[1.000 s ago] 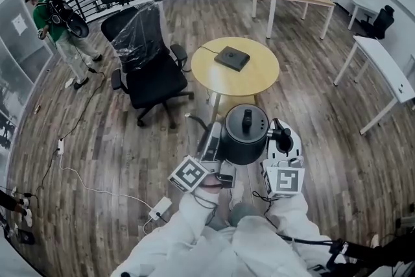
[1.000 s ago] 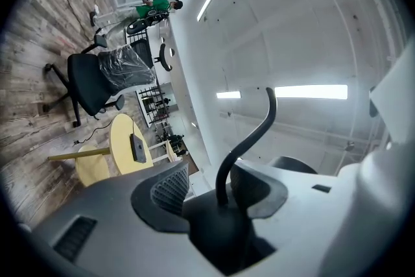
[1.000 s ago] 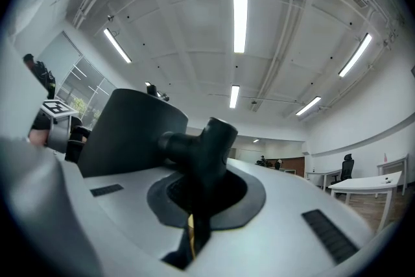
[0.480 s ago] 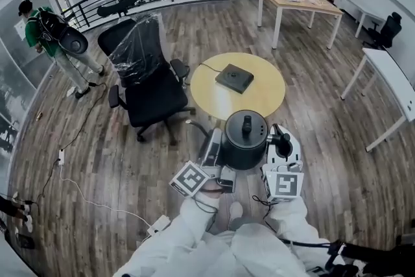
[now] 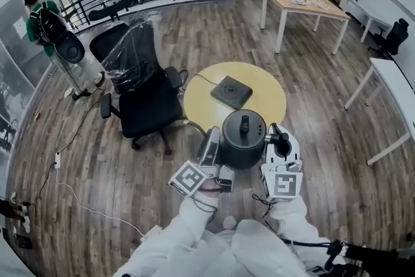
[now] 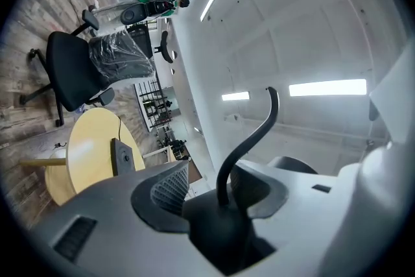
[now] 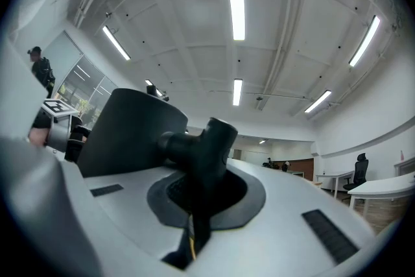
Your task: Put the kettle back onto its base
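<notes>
A black kettle (image 5: 242,138) with a knobbed lid hangs in the air between my two grippers, just in front of the round yellow table (image 5: 194,100). Its flat black base (image 5: 231,92) lies at the table's middle, with a cord running off to the left. My left gripper (image 5: 211,146) is shut on the kettle's left side, and in the left gripper view a dark part sits clamped between the jaws (image 6: 220,204). My right gripper (image 5: 280,139) is shut on the black handle (image 7: 204,146) at the kettle's right. The base (image 6: 122,156) also shows in the left gripper view.
A black office chair (image 5: 139,84) wrapped in plastic stands left of the table. A person in green (image 5: 45,29) stands far left by the railing. A cable and a power strip (image 5: 57,159) lie on the wooden floor. A wooden table (image 5: 305,6) and a white desk (image 5: 395,84) stand further off.
Both grippers have carried the kettle forward together. The round table and the base are now closer, right in front of the kettle.
</notes>
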`<state>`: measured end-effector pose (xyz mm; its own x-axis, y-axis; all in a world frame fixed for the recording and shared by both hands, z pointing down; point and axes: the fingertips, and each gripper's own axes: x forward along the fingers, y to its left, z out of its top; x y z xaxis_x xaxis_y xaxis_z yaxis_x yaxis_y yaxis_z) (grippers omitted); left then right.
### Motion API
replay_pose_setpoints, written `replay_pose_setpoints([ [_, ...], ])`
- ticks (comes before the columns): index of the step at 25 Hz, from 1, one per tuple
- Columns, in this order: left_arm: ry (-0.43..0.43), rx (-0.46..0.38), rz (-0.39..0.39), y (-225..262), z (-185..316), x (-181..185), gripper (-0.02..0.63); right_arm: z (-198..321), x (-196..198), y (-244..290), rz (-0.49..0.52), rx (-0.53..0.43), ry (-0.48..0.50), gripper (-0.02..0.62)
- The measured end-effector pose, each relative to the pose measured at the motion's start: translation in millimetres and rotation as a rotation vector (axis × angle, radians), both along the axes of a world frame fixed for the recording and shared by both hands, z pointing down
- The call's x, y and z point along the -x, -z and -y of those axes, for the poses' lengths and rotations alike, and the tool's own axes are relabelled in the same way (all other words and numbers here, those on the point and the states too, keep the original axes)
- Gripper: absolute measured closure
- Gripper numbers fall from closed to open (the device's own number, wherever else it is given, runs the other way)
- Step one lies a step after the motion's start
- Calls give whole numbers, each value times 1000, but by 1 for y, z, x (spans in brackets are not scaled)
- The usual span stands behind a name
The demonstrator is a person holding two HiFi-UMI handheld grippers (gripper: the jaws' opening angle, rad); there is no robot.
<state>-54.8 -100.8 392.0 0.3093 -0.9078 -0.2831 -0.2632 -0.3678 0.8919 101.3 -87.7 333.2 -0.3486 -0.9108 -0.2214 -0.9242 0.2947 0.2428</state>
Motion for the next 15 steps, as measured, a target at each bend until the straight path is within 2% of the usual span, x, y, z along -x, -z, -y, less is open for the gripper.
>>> replay_pose_setpoints([
  [5,23,42,56,-11,33,-3,407,33,-8,-4,-21,12,-4,583],
  [9,12,32,42,-13,61,-5,407,58,-8,-12,-7,29,-7,583],
  [13,26,90,100,-28,95,-2,407,94,-10,-19,-8,34,-20,583],
  [15,15,62,79,-27,116,-3,408,114,-9,-23,-2,41,-26,583],
])
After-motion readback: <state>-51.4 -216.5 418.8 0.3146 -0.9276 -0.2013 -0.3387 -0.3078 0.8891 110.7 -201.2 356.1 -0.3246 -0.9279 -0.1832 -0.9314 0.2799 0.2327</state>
